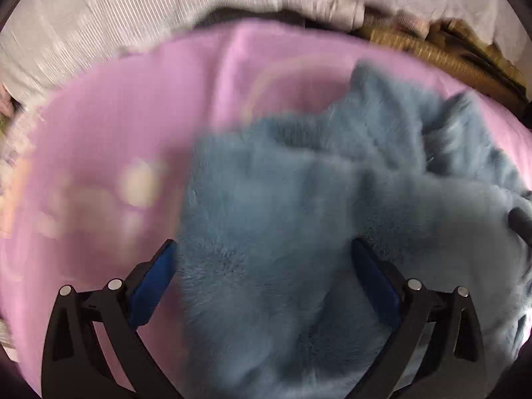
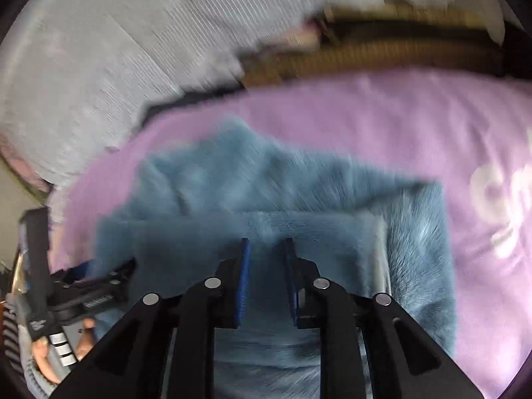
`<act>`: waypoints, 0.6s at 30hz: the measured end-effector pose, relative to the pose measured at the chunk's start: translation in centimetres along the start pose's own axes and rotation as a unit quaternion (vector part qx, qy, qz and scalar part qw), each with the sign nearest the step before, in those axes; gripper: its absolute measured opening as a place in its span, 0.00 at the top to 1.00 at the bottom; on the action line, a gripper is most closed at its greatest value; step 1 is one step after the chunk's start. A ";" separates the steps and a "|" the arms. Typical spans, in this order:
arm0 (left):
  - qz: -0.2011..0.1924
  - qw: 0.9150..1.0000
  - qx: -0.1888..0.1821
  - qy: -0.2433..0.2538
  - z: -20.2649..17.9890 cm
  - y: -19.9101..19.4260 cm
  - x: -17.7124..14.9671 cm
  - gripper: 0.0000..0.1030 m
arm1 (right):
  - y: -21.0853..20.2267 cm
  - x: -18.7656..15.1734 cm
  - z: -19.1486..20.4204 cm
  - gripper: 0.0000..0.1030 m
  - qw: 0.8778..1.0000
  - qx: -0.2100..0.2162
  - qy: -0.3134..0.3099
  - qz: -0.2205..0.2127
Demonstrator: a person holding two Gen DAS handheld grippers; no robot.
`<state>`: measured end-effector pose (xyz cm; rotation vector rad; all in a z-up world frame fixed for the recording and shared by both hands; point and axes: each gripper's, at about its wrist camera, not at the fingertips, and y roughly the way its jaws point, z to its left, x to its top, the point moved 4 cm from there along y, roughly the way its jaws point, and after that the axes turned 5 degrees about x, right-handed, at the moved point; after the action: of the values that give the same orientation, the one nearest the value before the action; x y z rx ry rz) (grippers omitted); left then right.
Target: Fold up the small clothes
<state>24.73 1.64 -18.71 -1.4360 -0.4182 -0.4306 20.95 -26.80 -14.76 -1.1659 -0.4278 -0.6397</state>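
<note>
A fluffy blue garment (image 1: 299, 199) lies bunched on a pink blanket (image 1: 116, 126). My left gripper (image 1: 262, 249) is open wide, its blue pads on either side of the garment's near part, not closed on it. In the right wrist view the garment (image 2: 272, 186) has a folded layer lying on top. My right gripper (image 2: 266, 246) has its jaws close together with a fold of the blue fabric between the pads. The left gripper (image 2: 109, 272) shows at the left edge of the right view, at the garment's left side. Both views are motion-blurred.
A white ribbed cover (image 1: 99, 16) lies beyond the pink blanket (image 2: 399, 126). A brown woven object (image 2: 365, 53) sits at the far right behind it. The blanket carries a pale print (image 2: 498, 206) at the right.
</note>
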 end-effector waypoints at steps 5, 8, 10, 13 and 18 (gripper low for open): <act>-0.015 0.999 -0.028 -0.022 2.3 -3.0 -1.5 0.05 | -3.3 -1.0 0.2 0.77 0.999 0.030 -0.004 -0.033; -0.040 0.998 -0.039 0.008 2.7 -6.1 -4.0 0.05 | -7.5 -3.8 1.8 0.64 0.995 0.049 -0.068 -0.051; -0.035 0.999 -0.022 0.034 2.9 -6.5 -6.2 0.05 | -7.9 -6.1 1.6 0.52 0.995 0.033 -0.089 -0.035; -0.004 0.999 0.002 0.045 2.9 -4.5 -8.2 0.04 | -5.5 -8.2 -0.1 0.51 0.996 0.033 -0.086 0.003; -0.023 0.999 -0.031 0.014 4.8 -9.0 -10.1 0.05 | -12.0 -9.0 0.2 0.51 0.995 0.074 -0.059 -0.038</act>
<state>11.36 5.95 -15.93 -1.4805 -0.4192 -0.5026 6.26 -27.42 -11.75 -1.0535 -0.6124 -0.5970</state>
